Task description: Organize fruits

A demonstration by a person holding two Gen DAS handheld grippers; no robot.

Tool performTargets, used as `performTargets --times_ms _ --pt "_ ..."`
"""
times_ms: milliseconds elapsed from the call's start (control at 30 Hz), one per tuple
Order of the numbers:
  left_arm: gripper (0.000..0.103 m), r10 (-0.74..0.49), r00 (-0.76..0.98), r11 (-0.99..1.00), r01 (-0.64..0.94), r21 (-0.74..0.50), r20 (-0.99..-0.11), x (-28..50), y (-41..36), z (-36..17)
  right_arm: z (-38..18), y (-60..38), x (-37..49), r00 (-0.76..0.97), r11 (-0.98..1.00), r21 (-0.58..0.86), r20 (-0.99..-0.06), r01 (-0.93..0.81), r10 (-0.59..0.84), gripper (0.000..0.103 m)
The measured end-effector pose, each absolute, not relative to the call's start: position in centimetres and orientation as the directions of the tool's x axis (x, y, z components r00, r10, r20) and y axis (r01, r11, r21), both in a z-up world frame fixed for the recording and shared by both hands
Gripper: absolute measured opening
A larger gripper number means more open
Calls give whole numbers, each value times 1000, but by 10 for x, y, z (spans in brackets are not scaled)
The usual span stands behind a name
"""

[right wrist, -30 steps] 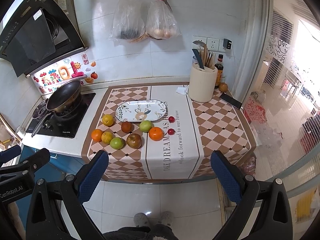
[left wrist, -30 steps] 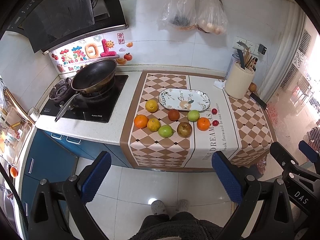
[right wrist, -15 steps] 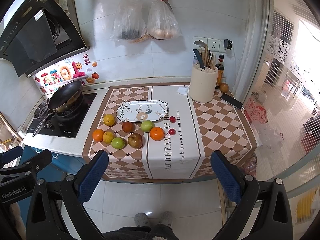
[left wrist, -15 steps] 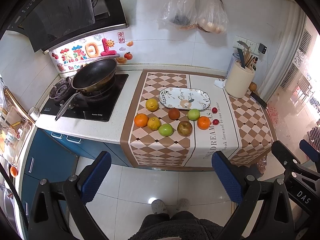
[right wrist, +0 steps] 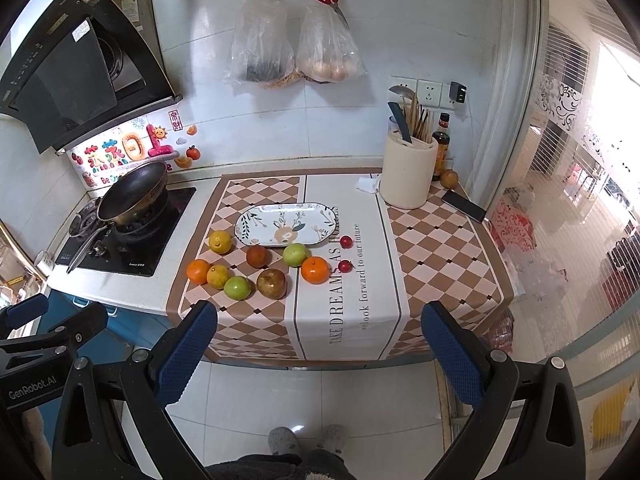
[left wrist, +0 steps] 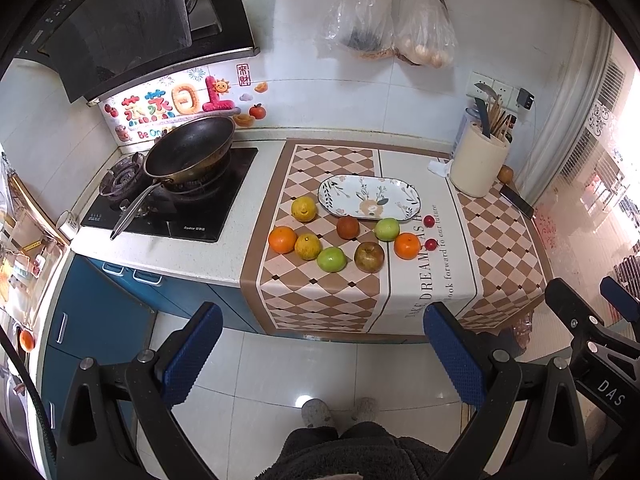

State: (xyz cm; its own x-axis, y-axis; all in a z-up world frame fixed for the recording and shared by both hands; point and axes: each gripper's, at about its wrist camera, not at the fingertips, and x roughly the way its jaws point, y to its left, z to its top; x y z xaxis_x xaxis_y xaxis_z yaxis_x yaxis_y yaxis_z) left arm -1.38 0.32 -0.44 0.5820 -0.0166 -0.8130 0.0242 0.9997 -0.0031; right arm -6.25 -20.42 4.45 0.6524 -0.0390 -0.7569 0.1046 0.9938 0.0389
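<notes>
Several fruits lie on a checkered cloth in front of an empty oval floral plate: oranges, yellow citrus, green apples, brown fruits and two small red ones. My left gripper and right gripper are both open and empty, held well back from the counter above the floor.
A stove with a black pan stands left of the cloth. A cream utensil holder, a bottle and a phone are at the back right. Bags and scissors hang on the wall. Blue cabinets are below the counter.
Both views have drifted very slightly; the fruits and the plate have not moved, and both grippers stay open.
</notes>
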Motion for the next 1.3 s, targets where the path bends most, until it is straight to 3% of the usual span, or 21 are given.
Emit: performTargets --times_ms 733,1067,1300 --pt "103 7 583 999 -39 -19 -812 -1 15 -15 32 -216 -45 656 994 85 -754 72 17 103" --pt "103 300 551 950 -243 193 -779 54 35 -65 -52 -229 20 540 971 238 -818 7 196 103" --pt "103 324 429 942 -231 244 -843 108 65 -119 -123 -206 84 438 967 253 -873 35 212 103"
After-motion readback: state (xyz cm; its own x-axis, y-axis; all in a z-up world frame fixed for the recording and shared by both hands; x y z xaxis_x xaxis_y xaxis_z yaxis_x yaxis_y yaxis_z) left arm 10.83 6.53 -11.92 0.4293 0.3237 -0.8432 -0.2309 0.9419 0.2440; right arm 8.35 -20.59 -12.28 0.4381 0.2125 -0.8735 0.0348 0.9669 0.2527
